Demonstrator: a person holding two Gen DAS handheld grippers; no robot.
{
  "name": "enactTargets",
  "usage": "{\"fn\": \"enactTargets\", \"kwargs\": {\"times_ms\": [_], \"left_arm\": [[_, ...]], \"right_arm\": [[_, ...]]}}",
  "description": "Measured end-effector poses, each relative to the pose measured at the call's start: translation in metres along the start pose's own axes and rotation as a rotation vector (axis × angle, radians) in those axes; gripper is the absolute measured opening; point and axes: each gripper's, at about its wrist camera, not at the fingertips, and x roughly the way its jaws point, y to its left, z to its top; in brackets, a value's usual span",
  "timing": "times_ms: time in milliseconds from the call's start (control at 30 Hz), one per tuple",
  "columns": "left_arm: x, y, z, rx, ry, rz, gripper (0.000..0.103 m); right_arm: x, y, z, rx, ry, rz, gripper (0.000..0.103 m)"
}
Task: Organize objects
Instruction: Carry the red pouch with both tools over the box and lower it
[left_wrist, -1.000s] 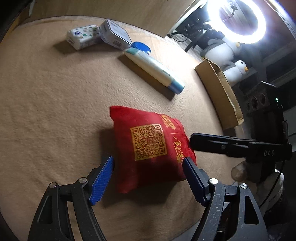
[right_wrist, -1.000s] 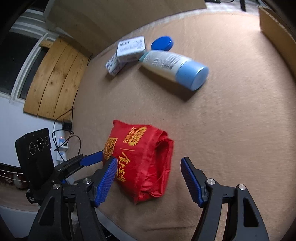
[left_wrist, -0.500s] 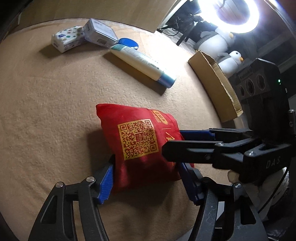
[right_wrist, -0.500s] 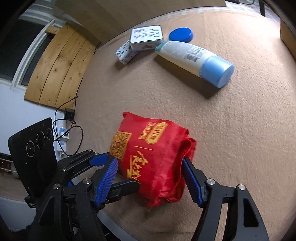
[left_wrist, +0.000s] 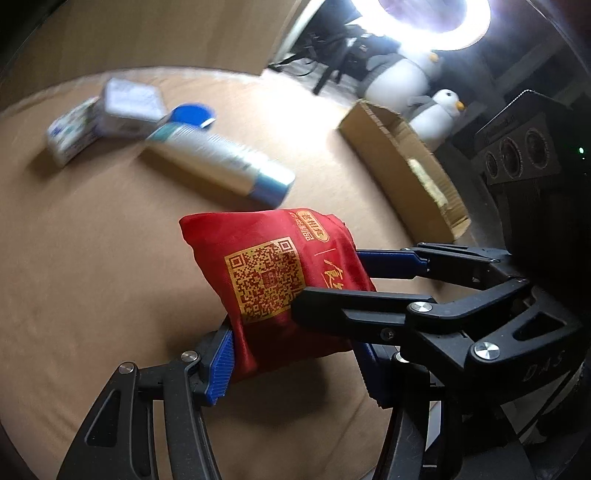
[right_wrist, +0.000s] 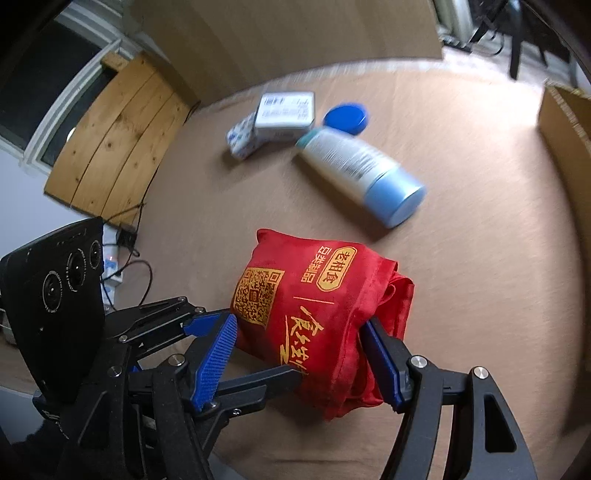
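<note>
Left wrist view: the left gripper (left_wrist: 295, 358), whose jaws have just been closing, clamps the red pouch (left_wrist: 273, 280) with its gold QR code, at 6 o'clock from the blurred white tube (left_wrist: 218, 162).

Right wrist view: the right gripper (right_wrist: 303, 354) grips the same pouch, now raised off the tan cloth (right_wrist: 480, 288); "老相食" is legible.

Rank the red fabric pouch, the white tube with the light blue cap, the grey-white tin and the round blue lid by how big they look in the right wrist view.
Largest to smallest:
1. Red fabric pouch, though it is nearest the camera.
2. White tube with light blue cap.
3. Grey-white tin.
4. Round blue lid.
</note>
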Motion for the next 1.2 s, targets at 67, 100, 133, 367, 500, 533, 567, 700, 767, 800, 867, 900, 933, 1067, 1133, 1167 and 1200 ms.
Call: {"fn": "enactTargets", "kwargs": {"times_ms": [67, 100, 133, 367, 500, 533, 567, 700, 767, 800, 867, 900, 933, 1067, 1133, 1167, 1200], "left_arm": [[0.003, -0.012, 0.013, 0.021, -0.009, -0.015, 0.061], [0.004, -0.019, 0.02, 0.032, -0.013, -0.022, 0.061], [0.006, -0.026, 0.027, 0.047, -0.017, -0.028, 0.061], [0.021, -0.083, 0.077, 0.15, -0.045, -0.066, 0.061], [0.034, -0.111, 0.101, 0.191, -0.052, -0.089, 0.061], [0.038, -0.12, 0.109, 0.21, -0.054, -0.092, 0.061], [0.04, -0.125, 0.113, 0.221, -0.058, -0.092, 0.061], [0.053, -0.151, 0.139, 0.254, -0.075, -0.104, 0.061], [0.062, -0.161, 0.153, 0.267, -0.081, -0.116, 0.06], [0.066, -0.165, 0.159, 0.273, -0.084, -0.117, 0.06], [0.077, -0.175, 0.173, 0.281, -0.086, -0.123, 0.059], [0.083, -0.177, 0.179, 0.277, -0.085, -0.128, 0.059], [0.088, -0.18, 0.185, 0.273, -0.084, -0.134, 0.058], [0.112, -0.19, 0.202, 0.27, -0.076, -0.139, 0.058], [0.124, -0.195, 0.209, 0.269, -0.07, -0.139, 0.058], [0.128, -0.196, 0.211, 0.27, -0.068, -0.138, 0.058], [0.132, -0.197, 0.213, 0.272, -0.067, -0.137, 0.058]], "right_arm": [[-0.015, -0.01, 0.003, 0.015, -0.032, -0.009, 0.065], [-0.022, -0.016, 0.005, 0.023, -0.049, -0.014, 0.065], [-0.03, -0.022, 0.007, 0.029, -0.067, -0.02, 0.065], [-0.081, -0.059, 0.016, 0.06, -0.166, -0.082, 0.065], [-0.106, -0.084, 0.023, 0.096, -0.218, -0.102, 0.065], [-0.112, -0.091, 0.026, 0.101, -0.23, -0.113, 0.065], [-0.116, -0.096, 0.029, 0.104, -0.239, -0.121, 0.065], [-0.136, -0.118, 0.04, 0.114, -0.285, -0.163, 0.065], [-0.145, -0.129, 0.047, 0.12, -0.308, -0.185, 0.065], [-0.148, -0.135, 0.05, 0.124, -0.316, -0.191, 0.065], [-0.153, -0.149, 0.056, 0.141, -0.33, -0.201, 0.065], [-0.156, -0.156, 0.059, 0.148, -0.336, -0.205, 0.065], [-0.158, -0.163, 0.062, 0.153, -0.341, -0.211, 0.065], [-0.16, -0.185, 0.072, 0.169, -0.347, -0.238, 0.065], [-0.159, -0.196, 0.076, 0.177, -0.347, -0.252, 0.065], [-0.158, -0.2, 0.076, 0.181, -0.347, -0.255, 0.065], [-0.158, -0.205, 0.077, 0.186, -0.348, -0.258, 0.065]]}}
